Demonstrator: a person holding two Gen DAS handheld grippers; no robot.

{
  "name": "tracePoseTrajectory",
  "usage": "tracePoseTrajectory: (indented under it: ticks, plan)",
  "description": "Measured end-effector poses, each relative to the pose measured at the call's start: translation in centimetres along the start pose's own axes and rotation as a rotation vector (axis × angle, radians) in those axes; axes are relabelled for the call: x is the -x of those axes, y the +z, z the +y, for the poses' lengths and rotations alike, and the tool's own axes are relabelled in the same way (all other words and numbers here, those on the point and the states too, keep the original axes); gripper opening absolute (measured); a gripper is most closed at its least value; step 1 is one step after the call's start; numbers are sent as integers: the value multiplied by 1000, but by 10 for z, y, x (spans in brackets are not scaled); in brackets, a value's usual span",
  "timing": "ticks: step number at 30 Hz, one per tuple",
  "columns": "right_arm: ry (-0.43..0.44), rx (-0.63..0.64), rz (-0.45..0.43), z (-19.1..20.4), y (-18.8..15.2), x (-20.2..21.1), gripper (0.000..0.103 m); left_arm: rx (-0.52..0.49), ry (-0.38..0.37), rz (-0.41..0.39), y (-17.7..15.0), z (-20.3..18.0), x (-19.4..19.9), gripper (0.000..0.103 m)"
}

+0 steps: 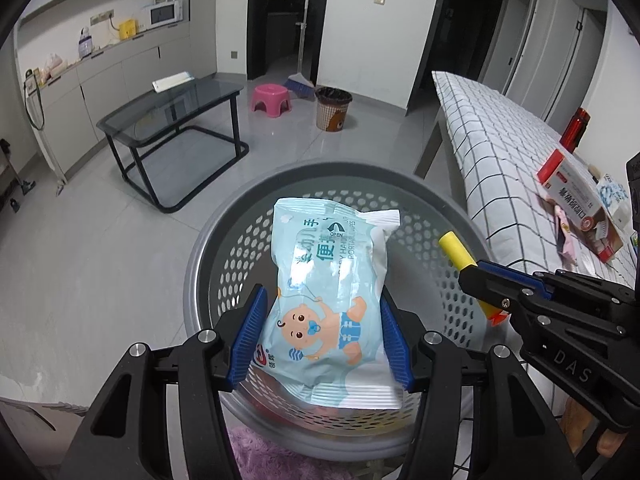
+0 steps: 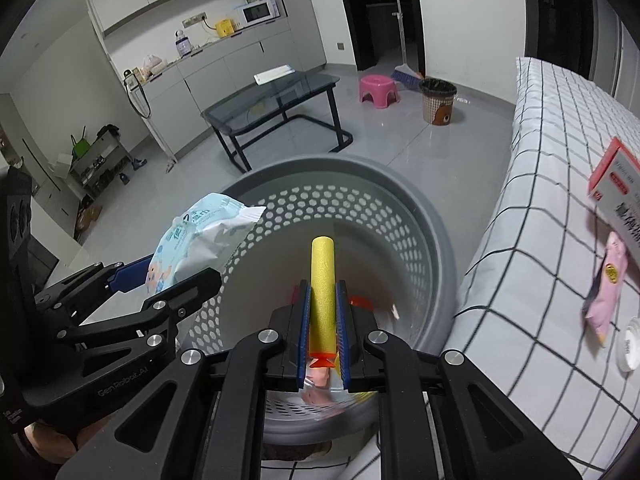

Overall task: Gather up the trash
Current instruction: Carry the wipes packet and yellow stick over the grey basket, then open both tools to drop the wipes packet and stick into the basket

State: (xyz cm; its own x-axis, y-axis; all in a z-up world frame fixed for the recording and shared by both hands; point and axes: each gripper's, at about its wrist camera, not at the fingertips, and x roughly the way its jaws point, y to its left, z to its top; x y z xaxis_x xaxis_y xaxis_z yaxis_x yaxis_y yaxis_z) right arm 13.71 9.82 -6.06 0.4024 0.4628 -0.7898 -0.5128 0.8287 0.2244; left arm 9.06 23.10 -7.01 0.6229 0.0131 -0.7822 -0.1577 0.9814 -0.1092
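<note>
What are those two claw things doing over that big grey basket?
A person is tidying up trash with two hand-held grippers. The left gripper is clamped on a pack of baby wipes, and the right gripper is pinching a yellow foam dart. Both hang over the grey basket, not dropped yet. More bits wait on the checked cloth.

Checked-cloth table (image 1: 500,152), red-white box (image 1: 576,200), pink packet (image 2: 606,288), red bottle (image 1: 576,130), white lid (image 2: 630,346) on it
</note>
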Motion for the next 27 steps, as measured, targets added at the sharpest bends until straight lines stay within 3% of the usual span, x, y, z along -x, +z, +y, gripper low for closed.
tracePoseTrajectory:
  ticks: [16, 20, 27]
  plan:
    - [3, -20, 16, -5, -3, -10, 12, 10, 7, 37, -5, 8, -13, 56]
    - [2, -22, 15, -5, -4, -8, 25, 15, 17, 35, -5, 9, -11, 67]
    - [1, -21, 10, -5, -4, -5, 25, 23, 26, 40, -5, 11, -11, 67]
